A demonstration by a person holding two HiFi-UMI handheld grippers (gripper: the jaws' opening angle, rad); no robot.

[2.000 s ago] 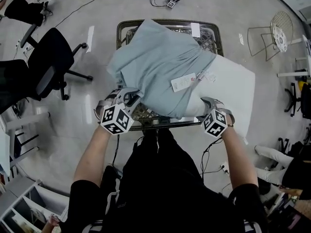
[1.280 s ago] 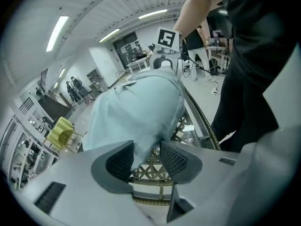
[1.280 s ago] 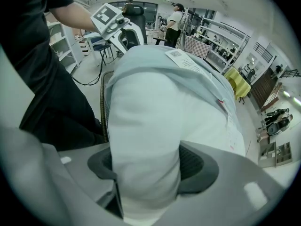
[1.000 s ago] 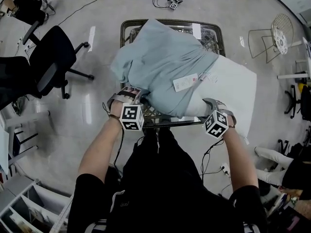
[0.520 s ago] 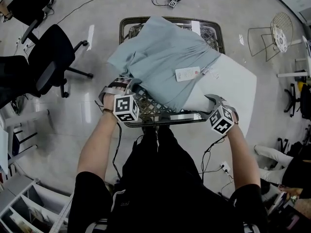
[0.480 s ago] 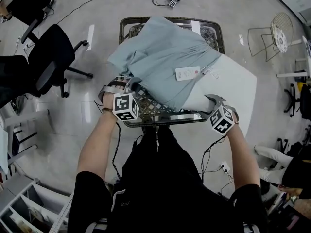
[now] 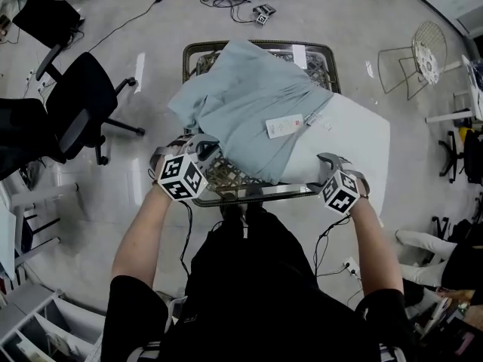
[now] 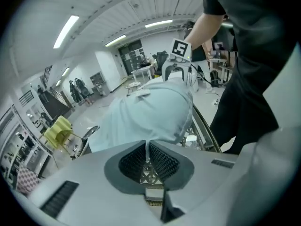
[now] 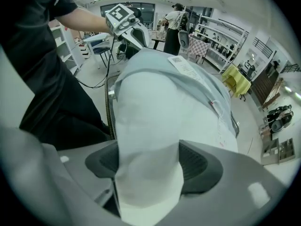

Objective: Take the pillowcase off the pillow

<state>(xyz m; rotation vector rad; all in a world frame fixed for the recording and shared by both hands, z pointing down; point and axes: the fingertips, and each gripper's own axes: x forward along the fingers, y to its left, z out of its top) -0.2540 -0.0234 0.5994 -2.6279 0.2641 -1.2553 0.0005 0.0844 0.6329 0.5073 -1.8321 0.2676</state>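
Pillowcase (image 7: 249, 100) is seen lying on the table (image 7: 260, 193), drawn about halfway off the pillow (image 7: 343, 138). The white end of the pillow is bare on the right and hangs past the table's edge. The pale blue cloth is bunched toward the left and far side. A label (image 7: 284, 127) lies on the cloth near its open hem.

The left gripper (image 8: 147, 155) is clenched on a thin fold of the pillowcase at its near left corner. Its jaws are starting to part, with the cloth between the pads. The right gripper (image 9: 148, 166) is grasping the bare near corner of the pillow. The filling is squeezed between the pads, and these jaws are widening too.

The pillowcase is judged to be light, thin and quite limp. It will fold and slide, and only a small pinch is needed. A doubled edge or a seam should be taken, because a single layer may slip out of the pads. The pillow is soft and springy and gives under pressure, so a deep bite on its corner is better. Care should be taken that both are not caught in one grip. Otherwise nothing will separate when the two are pulled apart.
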